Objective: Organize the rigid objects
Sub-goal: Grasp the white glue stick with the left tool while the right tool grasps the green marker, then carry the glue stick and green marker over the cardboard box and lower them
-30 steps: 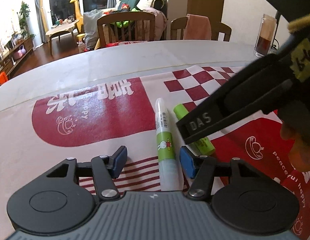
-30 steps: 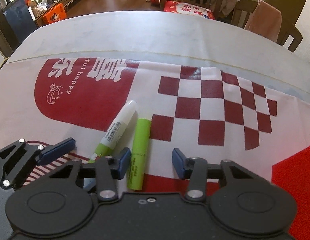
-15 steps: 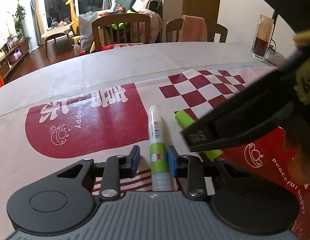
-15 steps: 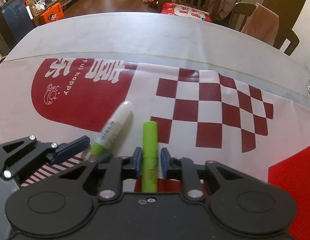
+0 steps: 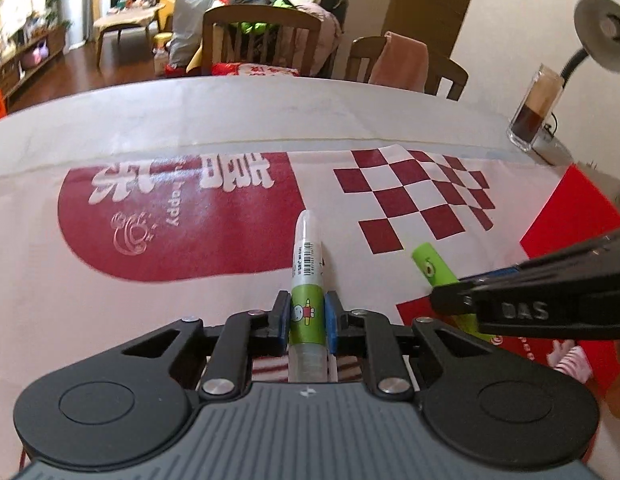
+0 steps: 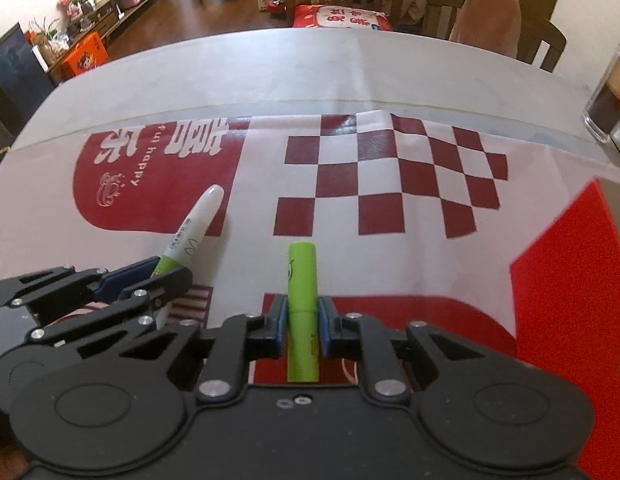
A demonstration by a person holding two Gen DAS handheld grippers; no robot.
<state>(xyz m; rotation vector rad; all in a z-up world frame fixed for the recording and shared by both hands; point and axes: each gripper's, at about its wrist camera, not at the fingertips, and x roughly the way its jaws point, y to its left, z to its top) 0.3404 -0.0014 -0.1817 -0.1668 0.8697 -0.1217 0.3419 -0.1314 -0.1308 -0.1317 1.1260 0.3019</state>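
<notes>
My left gripper [image 5: 307, 312] is shut on a white and green glue tube [image 5: 307, 264], which points away from me over the red and white tablecloth [image 5: 190, 216]. My right gripper [image 6: 302, 320] is shut on a lime green stick [image 6: 302, 288] and holds it above the cloth. In the right wrist view the left gripper [image 6: 150, 276] and its glue tube [image 6: 194, 228] show at the left. In the left wrist view the right gripper [image 5: 462, 300] and the green stick [image 5: 434, 268] show at the right.
A glass jar [image 5: 536, 112] with dark contents stands at the table's far right by a desk lamp [image 5: 602, 36]. A bright red sheet [image 6: 570, 280] covers the right part of the table. Wooden chairs [image 5: 262, 40] stand behind the far edge.
Both grippers have closed: the left on the glue tube, the right on the green stick. Both objects have since come up off the cloth and moved apart.
</notes>
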